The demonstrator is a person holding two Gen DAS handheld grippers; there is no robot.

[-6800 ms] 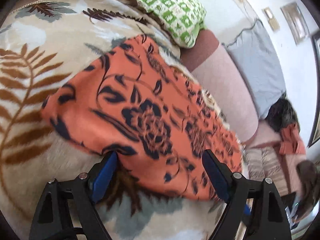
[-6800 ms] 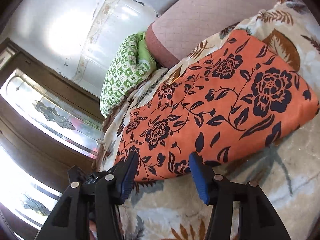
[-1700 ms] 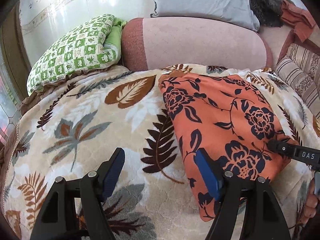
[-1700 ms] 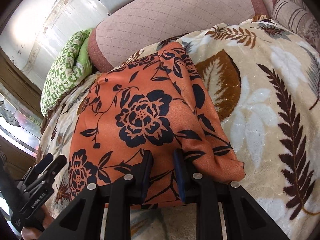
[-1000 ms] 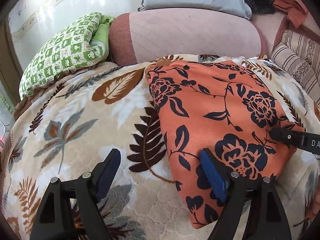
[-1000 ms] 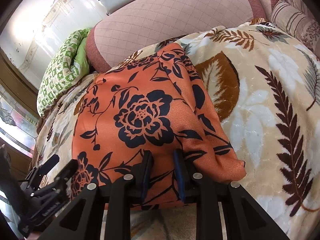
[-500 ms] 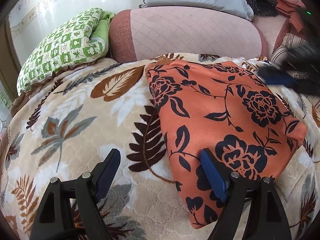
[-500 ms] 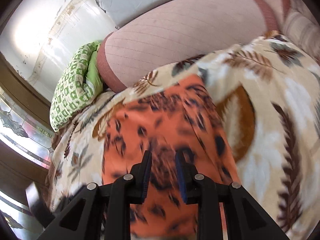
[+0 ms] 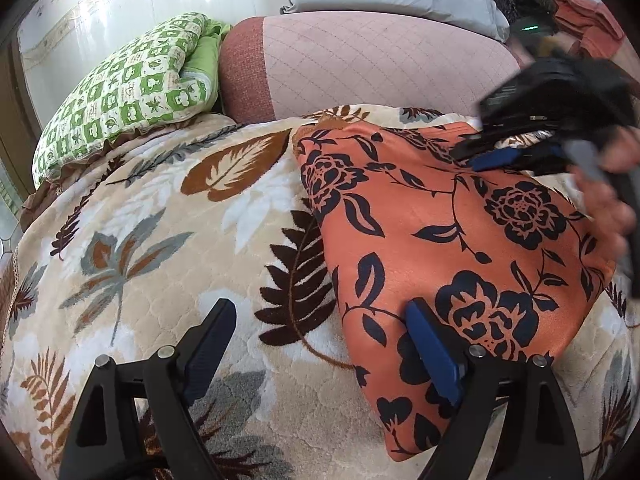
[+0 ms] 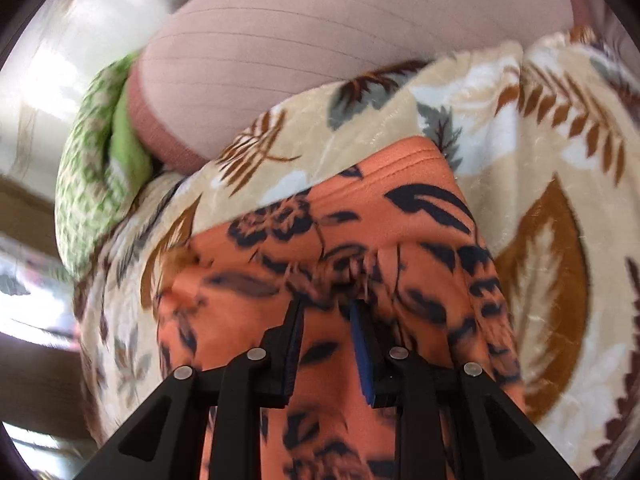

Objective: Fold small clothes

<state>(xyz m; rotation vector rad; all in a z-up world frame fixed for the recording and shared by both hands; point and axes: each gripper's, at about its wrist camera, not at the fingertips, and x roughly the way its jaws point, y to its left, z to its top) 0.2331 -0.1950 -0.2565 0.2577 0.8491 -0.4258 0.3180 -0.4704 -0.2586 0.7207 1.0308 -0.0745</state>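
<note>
- A green-and-white checked quilted pillow [image 9: 120, 92] lies at the far left, against the wall.
- A cream plush blanket with brown and grey leaf prints [image 9: 160, 220] covers the bed.
- The left gripper [image 9: 320, 344], jaws wide and opening, hovers over the blanket; its right blue pad sits above the garment's near edge, gripping nothing.
- A pink quilted bolster cushion [image 9: 360, 64] lies behind.
- The folded orange garment with dark blue flower print [image 9: 440, 220] lies flat on the blanket, right of centre.
- The right gripper [image 10: 326, 308], jaws narrow, is over the garment's far part; motion blur hides whether it pinches cloth.
</note>
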